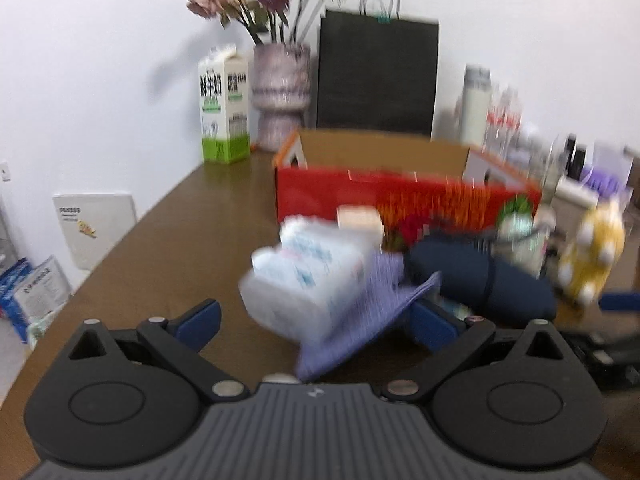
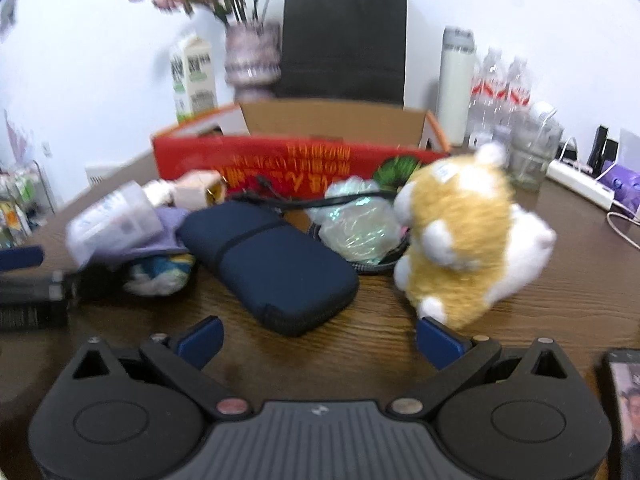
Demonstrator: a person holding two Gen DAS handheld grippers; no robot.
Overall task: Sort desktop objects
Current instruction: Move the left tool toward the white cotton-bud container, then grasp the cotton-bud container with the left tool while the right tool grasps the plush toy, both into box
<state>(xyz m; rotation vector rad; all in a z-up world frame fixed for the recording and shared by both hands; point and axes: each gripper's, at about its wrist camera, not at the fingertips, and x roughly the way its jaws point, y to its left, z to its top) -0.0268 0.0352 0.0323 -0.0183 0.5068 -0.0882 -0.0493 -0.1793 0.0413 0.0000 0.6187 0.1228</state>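
An open red cardboard box [image 1: 400, 196] [image 2: 296, 160] stands mid-table. In front of it lie a white plastic bottle [image 1: 304, 276] [image 2: 116, 216], a purple cloth [image 1: 360, 312] [image 2: 168, 232], a navy pouch [image 1: 480, 276] [image 2: 272, 264], a clear crumpled bag [image 2: 356, 224] and a yellow-and-white plush toy [image 2: 460, 240] [image 1: 592, 256]. My left gripper [image 1: 316, 320] is open, its fingers on either side of the bottle and cloth. My right gripper [image 2: 320, 338] is open, just in front of the pouch, its right finger next to the plush.
At the back stand a milk carton [image 1: 224, 112], a vase of flowers [image 1: 280, 96], a black paper bag [image 1: 376, 76], a white flask [image 2: 456, 84] and water bottles [image 2: 500, 92]. A power strip [image 2: 580, 184] lies at the right. A phone [image 2: 628, 412] lies near right.
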